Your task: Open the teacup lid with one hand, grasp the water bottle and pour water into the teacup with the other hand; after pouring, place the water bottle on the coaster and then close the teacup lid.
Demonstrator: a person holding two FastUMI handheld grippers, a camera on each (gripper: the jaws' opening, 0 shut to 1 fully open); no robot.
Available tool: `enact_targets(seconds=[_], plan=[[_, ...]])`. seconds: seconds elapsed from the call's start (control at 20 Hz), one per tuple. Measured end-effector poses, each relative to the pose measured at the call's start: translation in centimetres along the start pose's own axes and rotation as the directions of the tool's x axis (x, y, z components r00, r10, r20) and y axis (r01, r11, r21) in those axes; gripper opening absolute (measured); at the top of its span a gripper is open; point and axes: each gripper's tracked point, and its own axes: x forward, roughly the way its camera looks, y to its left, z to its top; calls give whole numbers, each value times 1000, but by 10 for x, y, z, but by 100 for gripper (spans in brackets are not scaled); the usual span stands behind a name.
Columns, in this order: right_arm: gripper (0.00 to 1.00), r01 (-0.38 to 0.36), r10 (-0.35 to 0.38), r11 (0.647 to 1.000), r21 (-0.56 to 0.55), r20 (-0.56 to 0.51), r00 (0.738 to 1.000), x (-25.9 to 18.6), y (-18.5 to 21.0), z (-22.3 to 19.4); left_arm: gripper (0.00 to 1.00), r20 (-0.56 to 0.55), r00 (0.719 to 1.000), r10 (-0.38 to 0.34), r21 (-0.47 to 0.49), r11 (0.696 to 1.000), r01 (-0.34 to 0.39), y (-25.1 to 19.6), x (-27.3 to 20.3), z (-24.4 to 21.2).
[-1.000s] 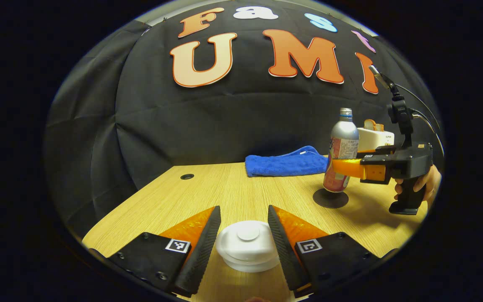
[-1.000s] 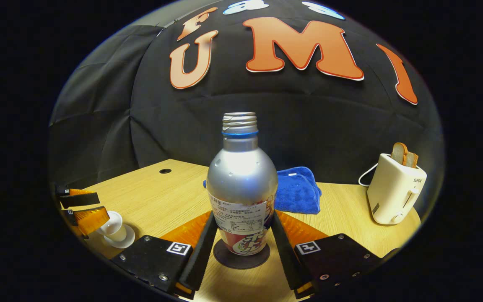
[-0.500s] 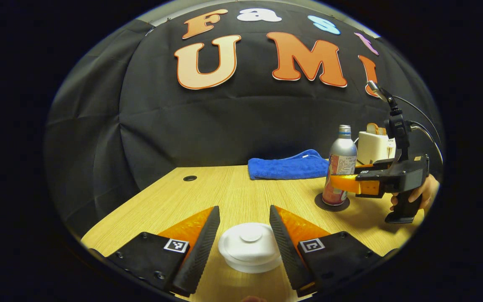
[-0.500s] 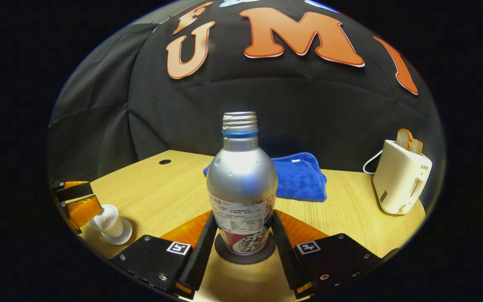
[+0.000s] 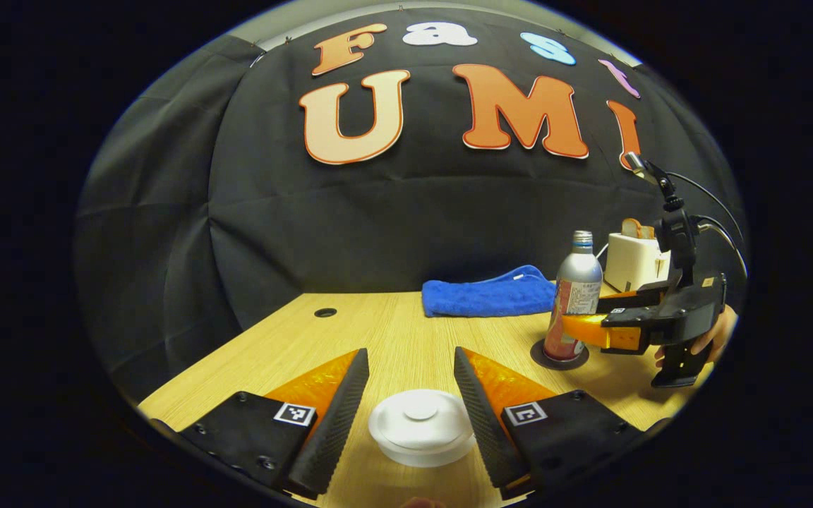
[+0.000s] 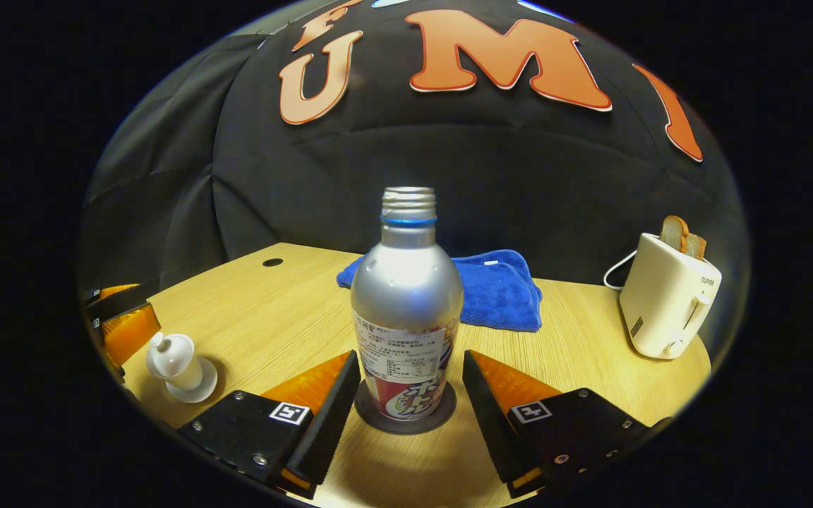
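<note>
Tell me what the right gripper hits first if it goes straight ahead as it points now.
The water bottle. It stands upright on the coaster dead ahead of the right gripper, whose fingers are open on either side of its base. The blue towel lies behind it; depth there is unclear.

Bare table (image 6: 265,317) left of the bottle (image 6: 406,310) (towel (image 6: 498,289) behind, toaster (image 6: 664,303) right)

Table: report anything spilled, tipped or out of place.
Nothing stands out. The water bottle stands upright on its coaster, the teacup is lidded, the table shows no spill.
</note>
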Motion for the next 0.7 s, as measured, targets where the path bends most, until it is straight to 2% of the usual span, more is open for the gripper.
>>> enact_targets(seconds=[0.15, 0.3, 0.5, 0.7], plan=[[91, 2, -2, 1000, -11, 35, 999, -18, 0, 8, 84, 40, 999, 11, -16, 1000, -11, -1, -2, 16], [94, -12, 11, 1000, 10, 54, 998, -38, 5, 9, 91, 72, 997, 8, -30, 1000, -6, -5, -4, 33], [96, 22, -21, 1000, -6, 139, 990, -71, -3, 34, 91, 117, 993, 1, -32, 999, 3, -13, -12, 57], [97, 65, -63, 998, -1, 232, 971, -105, -19, 61, 91, 162, 987, -10, -36, 999, 16, -23, -21, 82]])
